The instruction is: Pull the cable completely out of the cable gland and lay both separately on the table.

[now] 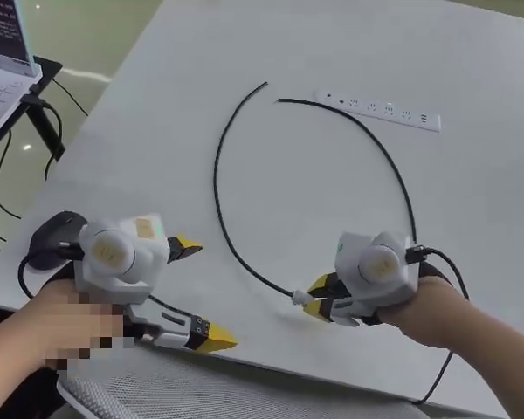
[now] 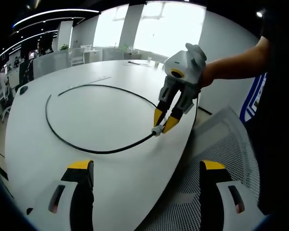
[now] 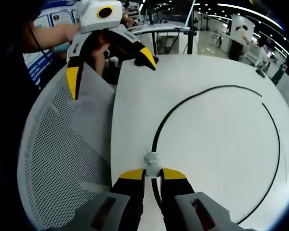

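1. Cable (image 1: pixel 217 188): thin and black, it lies on the white table (image 1: pixel 472 201) in one wide loop. Its two free ends nearly meet on the far side, near the power strip (image 1: pixel 377 108).
2. Gland (image 3: pixel 152 163): small and white, it is threaded on the cable at the near side of the loop, close to the table's near edge.
3. Your right gripper (image 1: pixel 314 297) has its yellow-tipped jaws drawn in on the rear of the gland. The cable runs back between the jaws. In the right gripper view the gap looks gland-wide, so the grip seems to be on the gland rather than on the cable, though the contact itself is hard to see.
4. Your left gripper (image 1: pixel 201 294) has its jaws spread wide with nothing between them. It sits to the left of the gland, apart from the cable.
5. Edge: the near table edge runs just under both grippers. In the left gripper view, one left jaw is over the table and the other is over the mesh chair (image 1: pixel 157 388).
6. Room: inside the loop the tabletop is bare. There is more bare surface to the left and right of the loop.
7. Writing: the laptop (image 1: pixel 0 61) at far left shows lines of text that are too small to read.
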Motion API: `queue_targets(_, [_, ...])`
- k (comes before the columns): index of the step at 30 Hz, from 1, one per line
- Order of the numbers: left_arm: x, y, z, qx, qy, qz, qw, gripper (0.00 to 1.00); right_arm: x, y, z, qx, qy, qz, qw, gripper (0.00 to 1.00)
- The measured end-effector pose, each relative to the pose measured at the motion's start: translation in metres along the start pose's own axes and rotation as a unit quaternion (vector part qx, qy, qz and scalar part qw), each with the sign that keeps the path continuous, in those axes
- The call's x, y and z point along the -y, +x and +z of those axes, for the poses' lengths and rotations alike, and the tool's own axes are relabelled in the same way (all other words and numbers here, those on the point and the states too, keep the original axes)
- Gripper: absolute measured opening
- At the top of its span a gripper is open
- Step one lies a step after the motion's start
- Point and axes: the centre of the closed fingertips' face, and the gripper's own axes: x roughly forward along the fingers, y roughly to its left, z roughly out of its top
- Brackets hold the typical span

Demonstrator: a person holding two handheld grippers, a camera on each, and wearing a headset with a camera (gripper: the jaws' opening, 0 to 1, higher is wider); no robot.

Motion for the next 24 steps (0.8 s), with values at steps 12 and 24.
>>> queue_targets(12, [0.008, 0.008, 0.039, 0.029, 0.029, -0.023, 0.9989, 0.88, 0.001, -0.040, 0.026, 0.013, -0.004, -0.015, 0.9998, 0.06])
queue_targets(24, [0.017, 0.012, 0.061, 0.058, 0.042, -0.038, 0.9967, 0.84, -0.014, -0.065, 0.051, 0.018, -0.021, 0.001, 0.9996, 0.06])
